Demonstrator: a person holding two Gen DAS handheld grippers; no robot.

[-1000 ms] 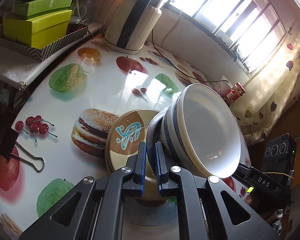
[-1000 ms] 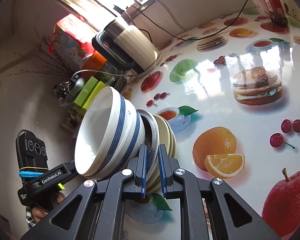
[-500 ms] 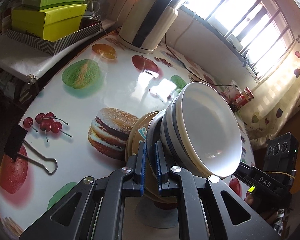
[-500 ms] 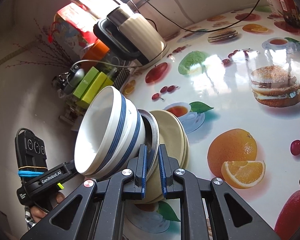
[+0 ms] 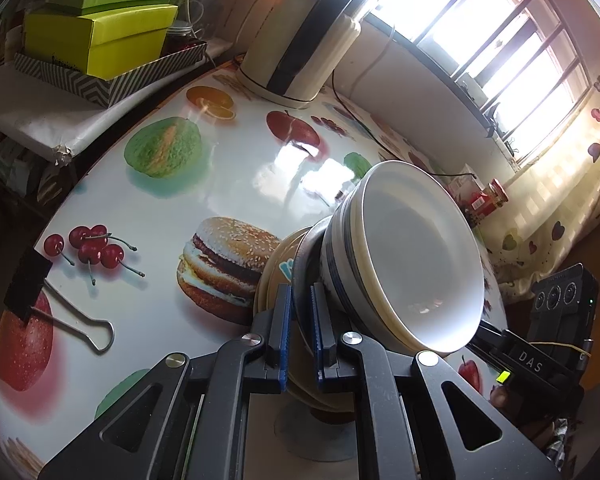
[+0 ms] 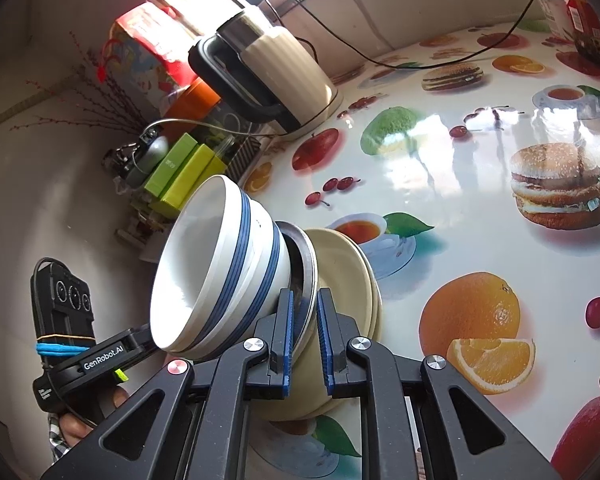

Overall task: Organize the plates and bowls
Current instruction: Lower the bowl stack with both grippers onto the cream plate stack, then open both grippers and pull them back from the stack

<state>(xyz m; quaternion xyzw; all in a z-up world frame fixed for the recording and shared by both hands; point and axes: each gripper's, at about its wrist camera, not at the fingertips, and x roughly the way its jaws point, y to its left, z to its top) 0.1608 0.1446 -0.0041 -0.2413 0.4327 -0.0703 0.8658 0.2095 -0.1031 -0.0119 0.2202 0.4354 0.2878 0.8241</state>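
A stack of dishes hangs tilted above the table between my two grippers: white bowls with blue stripes (image 5: 412,248) (image 6: 220,272) nested on a metal plate (image 5: 306,268) (image 6: 304,264) and beige plates (image 5: 278,276) (image 6: 348,276). My left gripper (image 5: 299,332) is shut on the stack's rim from one side. My right gripper (image 6: 303,340) is shut on the rim from the opposite side. Each gripper shows in the other's view, the right one (image 5: 540,364) and the left one (image 6: 100,356).
The round table (image 5: 236,184) has a glossy fruit-and-burger print. A cream kettle (image 5: 300,40) (image 6: 276,68) stands at the back with its cord. Green boxes (image 5: 100,36) sit on a side shelf. A binder clip (image 5: 60,312) grips the table edge. Red jars (image 5: 488,200) stand far right.
Both grippers have lifted the dish stack higher and carried it over the table. The stack stays tilted and held on both sides.
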